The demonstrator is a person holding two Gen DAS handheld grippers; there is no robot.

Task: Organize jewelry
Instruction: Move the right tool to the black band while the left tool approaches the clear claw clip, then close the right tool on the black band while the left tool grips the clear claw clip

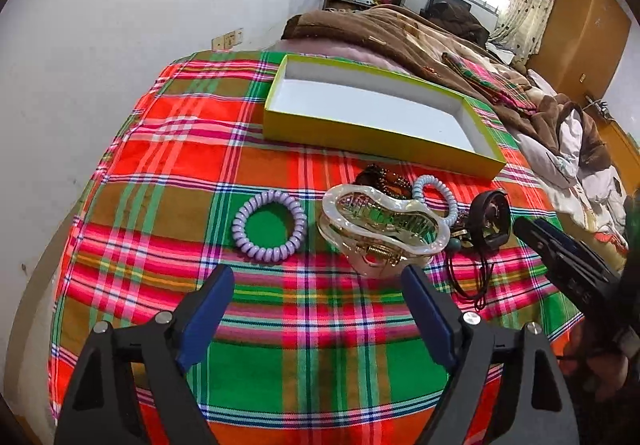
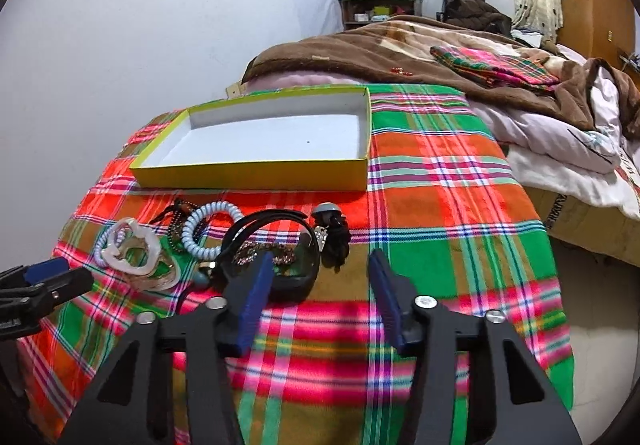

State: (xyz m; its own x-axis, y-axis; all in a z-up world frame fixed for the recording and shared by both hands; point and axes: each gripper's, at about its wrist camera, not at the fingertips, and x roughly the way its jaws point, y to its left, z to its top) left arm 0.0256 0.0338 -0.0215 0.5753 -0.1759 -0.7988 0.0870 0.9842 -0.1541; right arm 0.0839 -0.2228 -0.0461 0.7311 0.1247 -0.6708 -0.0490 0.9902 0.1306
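My left tongs (image 1: 318,277) hang above the plaid cloth (image 1: 280,345) with their blue-padded fingers spread wide and nothing between them. Just past the tip of the right-hand finger lies a pearly cream hair claw (image 1: 380,221), its gold teeth facing up; I cannot tell whether the pad touches it. Ahead of the left-hand finger, a little apart from it, a lilac coil hair tie (image 1: 269,224) lies flat, just left of the claw. My right tongs (image 2: 320,265) are also spread wide and hold nothing. The left finger's tip overlaps a black band (image 2: 276,245) looped on the cloth, with a sparkly beaded piece (image 2: 260,255) inside the loop, while the right finger stands over bare cloth. Just beyond the gap sits a small dark clip (image 2: 334,235) with a grey knob. Left of the black band lie a pale blue coil hair tie (image 2: 208,225) and a dark beaded string (image 2: 178,219), tangled close together. Beyond the whole cluster, farther from both tongs, sits a shallow yellow box (image 2: 256,175) with a white inside, open at the top. A brown blanket (image 2: 360,49) is heaped on the bed behind it.
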